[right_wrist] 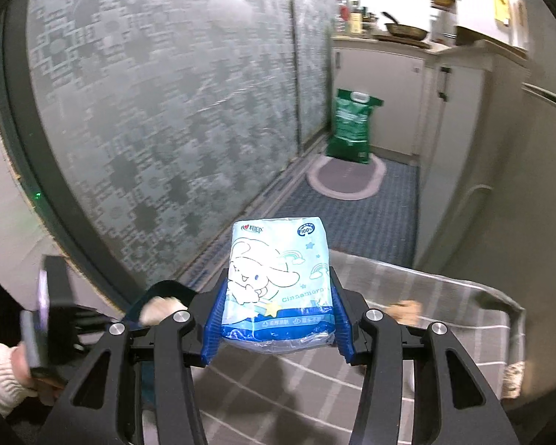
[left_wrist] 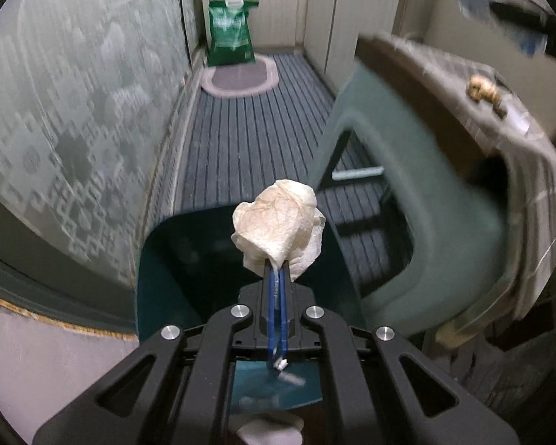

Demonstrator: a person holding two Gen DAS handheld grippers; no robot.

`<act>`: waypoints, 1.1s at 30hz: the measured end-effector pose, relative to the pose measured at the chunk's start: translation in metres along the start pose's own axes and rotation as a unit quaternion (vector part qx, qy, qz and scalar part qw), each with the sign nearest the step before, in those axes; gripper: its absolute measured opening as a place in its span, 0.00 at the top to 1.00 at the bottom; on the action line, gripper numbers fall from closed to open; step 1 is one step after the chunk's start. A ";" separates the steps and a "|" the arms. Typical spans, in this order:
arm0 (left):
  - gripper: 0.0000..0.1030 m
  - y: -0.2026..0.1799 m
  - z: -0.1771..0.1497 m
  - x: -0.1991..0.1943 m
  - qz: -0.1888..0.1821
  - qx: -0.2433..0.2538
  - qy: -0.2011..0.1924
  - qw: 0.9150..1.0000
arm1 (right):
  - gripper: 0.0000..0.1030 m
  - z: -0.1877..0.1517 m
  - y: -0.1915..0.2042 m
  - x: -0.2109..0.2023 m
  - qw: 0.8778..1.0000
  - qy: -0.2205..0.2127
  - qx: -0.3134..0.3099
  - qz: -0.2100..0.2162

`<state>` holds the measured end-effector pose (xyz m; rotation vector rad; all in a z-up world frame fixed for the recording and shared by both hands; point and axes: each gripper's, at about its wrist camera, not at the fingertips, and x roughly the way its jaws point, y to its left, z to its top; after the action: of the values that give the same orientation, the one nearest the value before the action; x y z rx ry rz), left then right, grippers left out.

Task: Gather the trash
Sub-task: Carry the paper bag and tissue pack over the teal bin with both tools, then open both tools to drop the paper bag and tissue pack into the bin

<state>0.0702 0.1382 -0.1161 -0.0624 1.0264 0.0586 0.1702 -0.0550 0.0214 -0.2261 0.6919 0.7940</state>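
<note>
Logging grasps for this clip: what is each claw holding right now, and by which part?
The left claw pinches a crumpled tissue by its lower edge. The right claw clamps a tissue packet across its two long sides, near the bottom end.

Crumpled tissue (left_wrist: 278, 222): soft paper, showing as matt and creased. Tissue pack (right_wrist: 280, 285): glossy plastic film, wrinkling. Tablecloth (right_wrist: 444, 296): woven checked cloth, looking matt.

The crumpled tissue (left_wrist: 278, 222) sat pinched at the tip of the left tongs (left_wrist: 277, 270), above the open bin (left_wrist: 159, 259) — the counter (left_wrist: 444, 70) lay to its right. The tissue pack (right_wrist: 278, 282) sat between the right tongs (right_wrist: 276, 319), over the counter's near edge — a sack (right_wrist: 350, 126) stood at the floor's far end.
</note>
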 end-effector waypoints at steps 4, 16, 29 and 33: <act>0.97 0.005 -0.016 0.020 0.002 0.006 0.037 0.999 | 0.52 0.002 0.026 0.011 1.000 0.012 -0.018 0.017; 0.79 0.021 -0.053 0.052 0.028 0.023 0.109 0.993 | 0.52 -0.003 0.086 0.052 0.995 0.064 -0.047 0.053; 0.81 0.053 -0.032 -0.036 0.023 -0.029 -0.015 0.999 | 0.52 -0.033 0.132 0.117 0.985 0.147 -0.065 0.057; 0.84 0.056 -0.026 -0.061 0.021 -0.042 -0.048 0.998 | 0.52 -0.046 0.143 0.136 0.980 0.173 -0.069 0.064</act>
<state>0.0126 0.1911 -0.0788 -0.1126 0.9294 0.1422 0.1128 0.1024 -0.0920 -0.4559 0.9875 0.9372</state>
